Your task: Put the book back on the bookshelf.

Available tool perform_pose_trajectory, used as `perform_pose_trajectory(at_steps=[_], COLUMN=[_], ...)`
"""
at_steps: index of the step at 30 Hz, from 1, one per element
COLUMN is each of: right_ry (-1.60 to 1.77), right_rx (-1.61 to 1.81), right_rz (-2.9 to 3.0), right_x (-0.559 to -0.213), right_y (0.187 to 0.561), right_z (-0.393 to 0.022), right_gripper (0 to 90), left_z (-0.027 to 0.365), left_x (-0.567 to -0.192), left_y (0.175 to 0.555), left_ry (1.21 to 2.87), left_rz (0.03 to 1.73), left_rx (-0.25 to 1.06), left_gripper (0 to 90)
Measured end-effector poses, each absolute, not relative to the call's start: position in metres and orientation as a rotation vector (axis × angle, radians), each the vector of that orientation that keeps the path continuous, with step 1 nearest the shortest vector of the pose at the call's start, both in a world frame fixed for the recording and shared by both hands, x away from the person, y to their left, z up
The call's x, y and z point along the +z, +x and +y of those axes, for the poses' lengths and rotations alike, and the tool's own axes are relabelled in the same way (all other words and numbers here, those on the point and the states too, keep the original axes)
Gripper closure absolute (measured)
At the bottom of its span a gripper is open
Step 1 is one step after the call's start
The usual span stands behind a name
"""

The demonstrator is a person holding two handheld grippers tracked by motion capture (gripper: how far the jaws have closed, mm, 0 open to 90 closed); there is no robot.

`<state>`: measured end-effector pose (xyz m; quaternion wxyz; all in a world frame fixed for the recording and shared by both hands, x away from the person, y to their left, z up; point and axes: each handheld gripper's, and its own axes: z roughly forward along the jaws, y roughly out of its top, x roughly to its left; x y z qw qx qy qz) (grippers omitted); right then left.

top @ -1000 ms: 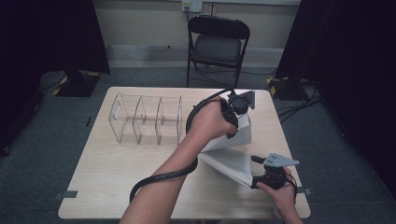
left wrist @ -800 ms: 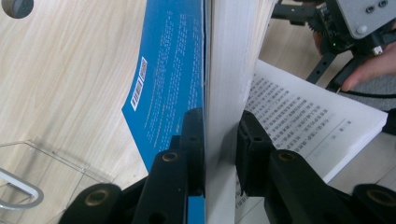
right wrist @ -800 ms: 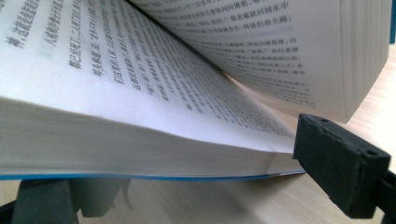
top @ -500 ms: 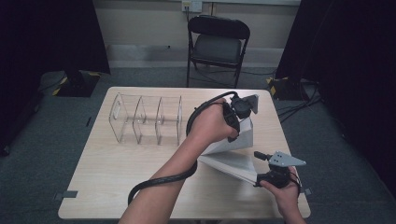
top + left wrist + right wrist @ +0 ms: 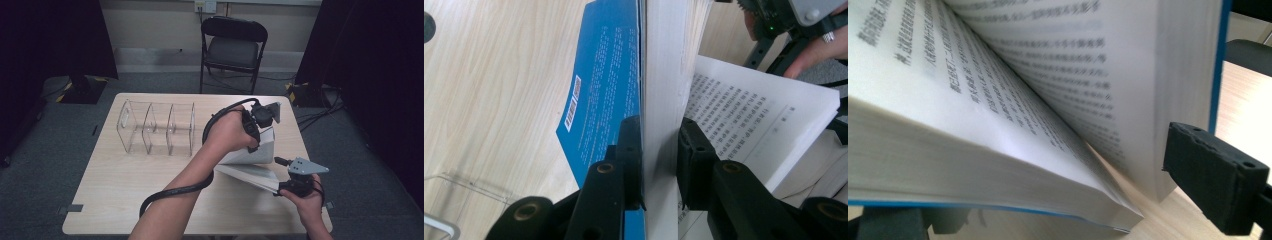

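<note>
Near the table's [image 5: 125,200] right front corner, your right gripper [image 5: 292,186] props the book's [image 5: 250,172] lower half, jaws apart. Your left gripper [image 5: 659,165] pinches the raised half. Next, fold it shut.

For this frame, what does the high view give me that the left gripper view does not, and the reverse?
High view alone: the whole table, the clear acrylic organizer left of the hands, the folding chair behind, and both forearms. Left gripper view alone: the left gripper shut on a thick upright block of pages, pads pressing both faces, plus the barcode on the blue cover and the printed text. Both share the open book, half of it lifted and the rest lying lower, and the right gripper at its far side.
</note>
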<state>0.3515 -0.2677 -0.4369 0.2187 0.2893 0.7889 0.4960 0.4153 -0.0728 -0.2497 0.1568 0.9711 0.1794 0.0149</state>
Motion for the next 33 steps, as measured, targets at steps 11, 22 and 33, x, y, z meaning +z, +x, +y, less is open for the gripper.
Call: perform_pose_trajectory(at_steps=[11, 22, 33], right_ry=[0.767, 0.742, 0.748], right_rx=[1.382, 1.394, 1.418], right_rz=[2.175, 2.167, 2.143], right_x=[-0.432, -0.423, -0.422], right_y=[0.351, 0.349, 0.359], right_z=[-0.269, -0.272, -0.28], right_gripper=[12.6, 12.5, 12.4], left_z=[-0.073, -0.076, -0.084], left_x=[-0.245, -0.244, -0.244], left_y=[0.405, 0.411, 0.42], left_ry=[2.798, 2.757, 2.726], left_rz=[0.495, 0.462, 0.436], left_rx=[0.063, 0.029, 0.028], left_gripper=[75.4, 74.7, 74.5])
